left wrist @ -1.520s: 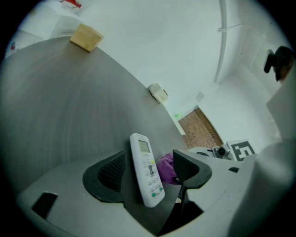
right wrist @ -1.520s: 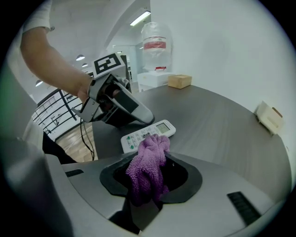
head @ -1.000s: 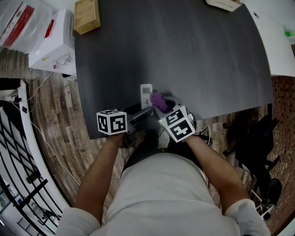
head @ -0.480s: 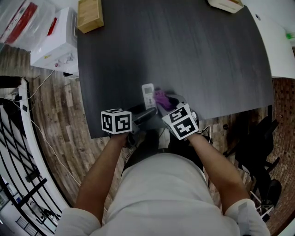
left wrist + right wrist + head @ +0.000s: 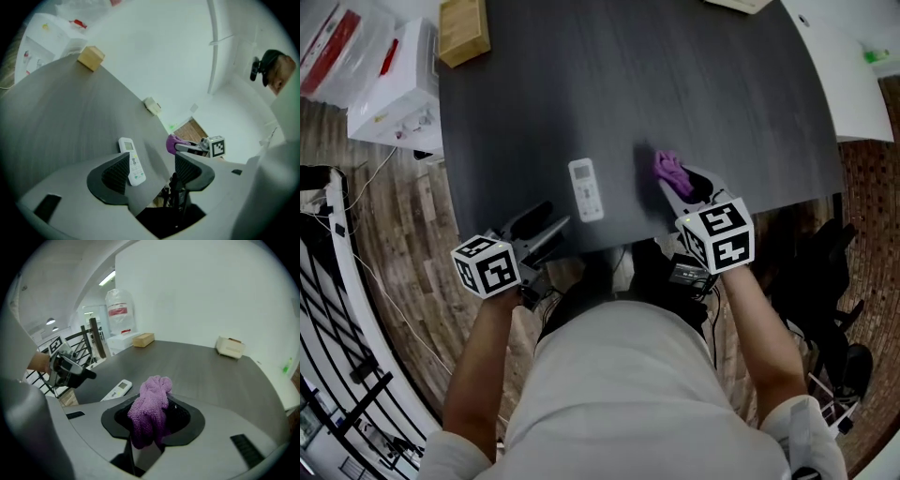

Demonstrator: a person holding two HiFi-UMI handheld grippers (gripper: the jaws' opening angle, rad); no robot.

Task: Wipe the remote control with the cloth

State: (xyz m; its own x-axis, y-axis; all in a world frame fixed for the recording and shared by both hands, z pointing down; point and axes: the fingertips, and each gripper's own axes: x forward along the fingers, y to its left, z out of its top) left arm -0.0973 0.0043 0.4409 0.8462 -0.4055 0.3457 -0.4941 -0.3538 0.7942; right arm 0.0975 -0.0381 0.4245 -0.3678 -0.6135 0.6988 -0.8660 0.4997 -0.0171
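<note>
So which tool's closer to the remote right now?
Left. The left tool, open and empty, sits just near-left of the remote, at the table edge. The right tool, shut on the cloth, is farther off on the other side.

Office-like room, dark desk, plank floor, white walls

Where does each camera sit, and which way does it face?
Head view: on the person's head, steeply down at the table; both forearms, left gripper, right gripper show.
Left gripper view: on that gripper, along open jaws toward the remote control.
Right gripper view: on that gripper, along jaws shut on the cloth.
Shared: all show the remote control.
</note>
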